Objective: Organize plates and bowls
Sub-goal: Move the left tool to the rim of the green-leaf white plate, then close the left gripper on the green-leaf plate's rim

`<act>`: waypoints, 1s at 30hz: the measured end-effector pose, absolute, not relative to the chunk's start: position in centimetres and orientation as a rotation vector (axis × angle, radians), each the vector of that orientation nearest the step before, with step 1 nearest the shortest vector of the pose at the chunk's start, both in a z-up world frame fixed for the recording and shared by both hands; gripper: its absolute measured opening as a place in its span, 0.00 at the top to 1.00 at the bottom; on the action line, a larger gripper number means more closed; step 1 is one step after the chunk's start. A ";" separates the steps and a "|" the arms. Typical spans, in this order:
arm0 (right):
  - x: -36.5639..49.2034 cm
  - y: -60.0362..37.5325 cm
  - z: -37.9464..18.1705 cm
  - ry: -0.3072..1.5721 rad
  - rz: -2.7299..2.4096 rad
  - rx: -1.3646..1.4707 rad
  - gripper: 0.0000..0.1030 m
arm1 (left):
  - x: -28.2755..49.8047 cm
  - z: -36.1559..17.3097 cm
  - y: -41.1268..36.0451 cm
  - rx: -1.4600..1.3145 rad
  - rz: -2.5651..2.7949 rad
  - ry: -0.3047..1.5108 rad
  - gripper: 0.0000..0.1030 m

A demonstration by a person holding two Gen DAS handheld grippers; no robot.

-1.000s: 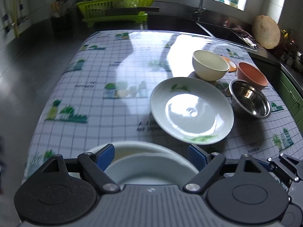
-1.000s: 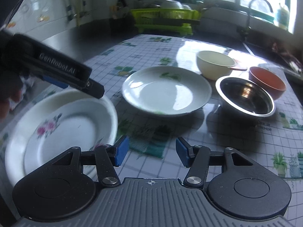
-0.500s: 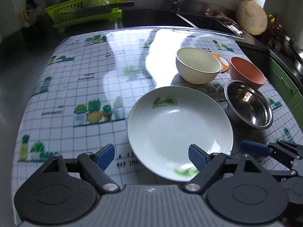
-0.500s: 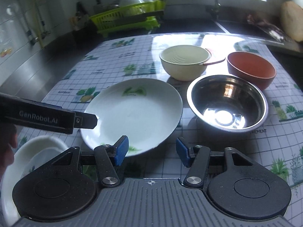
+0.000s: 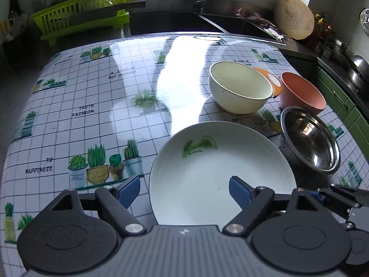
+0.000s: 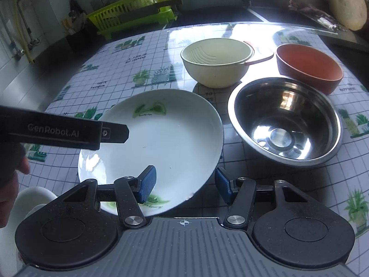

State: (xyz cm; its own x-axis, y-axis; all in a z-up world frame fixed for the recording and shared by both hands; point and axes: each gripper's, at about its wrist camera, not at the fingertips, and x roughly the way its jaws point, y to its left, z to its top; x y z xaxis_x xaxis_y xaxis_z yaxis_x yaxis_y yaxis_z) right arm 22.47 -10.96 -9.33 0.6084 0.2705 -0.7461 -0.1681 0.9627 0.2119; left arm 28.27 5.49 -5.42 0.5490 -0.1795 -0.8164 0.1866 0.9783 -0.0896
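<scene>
A white plate with a green motif [image 5: 221, 168] lies on the checked tablecloth. My left gripper [image 5: 184, 192] hovers open over its near left rim, one pad outside the edge and one over the plate. My right gripper [image 6: 184, 184] is open over the plate [image 6: 161, 138], with the near right rim between its pads; neither pad presses on it. A finger of the left gripper [image 6: 69, 133] reaches in from the left. Behind the plate stand a cream bowl [image 5: 239, 87], an orange bowl [image 5: 302, 92] and a steel bowl [image 6: 283, 120].
White stacked plates [image 6: 30, 198] sit at the lower left beside a person's hand [image 6: 9, 184]. A green dish rack [image 5: 80, 16] holding dishes stands at the back left, the sink [image 5: 175, 23] behind the table, a round wooden board [image 5: 294, 18] at the back right.
Both grippers have travelled away from the stacked plates and now hang over the green-motif plate. The stack has left the left wrist view. Neither gripper's opening has visibly changed.
</scene>
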 end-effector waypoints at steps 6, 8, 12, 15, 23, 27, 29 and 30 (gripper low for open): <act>22.9 -10.6 -9.6 0.877 0.240 0.117 0.44 | 29.3 -6.3 5.9 -0.001 -0.246 0.976 0.18; 23.0 -10.4 -9.6 0.874 0.241 0.114 0.44 | 29.6 -6.5 6.0 0.001 -0.246 0.983 0.20; 22.9 -9.9 -9.7 0.870 0.219 0.097 0.44 | 30.3 -7.0 6.4 -0.009 -0.261 0.995 0.25; 23.0 -9.8 -9.7 0.871 0.203 0.094 0.44 | 30.5 -7.3 6.5 -0.014 -0.266 0.998 0.31; 22.7 -9.2 -9.7 0.866 0.169 0.080 0.44 | 31.0 -8.2 6.7 -0.008 -0.284 1.009 0.44; 22.6 -9.1 -9.8 0.866 0.157 0.087 0.44 | 31.0 -8.2 6.5 0.000 -0.288 1.005 0.52; 22.7 -9.1 -9.7 0.869 0.153 0.094 0.44 | 31.0 -8.2 6.6 0.000 -0.289 1.004 0.52; 22.7 -9.1 -9.7 0.871 0.152 0.099 0.44 | 31.0 -8.2 6.6 0.001 -0.290 1.004 0.54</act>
State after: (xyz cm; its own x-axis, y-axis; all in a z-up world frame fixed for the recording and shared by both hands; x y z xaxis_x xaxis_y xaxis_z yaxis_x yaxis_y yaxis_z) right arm 22.75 -9.14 -9.74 0.6346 0.1729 -0.7532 -0.0921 0.9846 0.1485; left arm 31.01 6.59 -8.21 0.5019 -0.2396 -0.8311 0.2404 0.9617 -0.1320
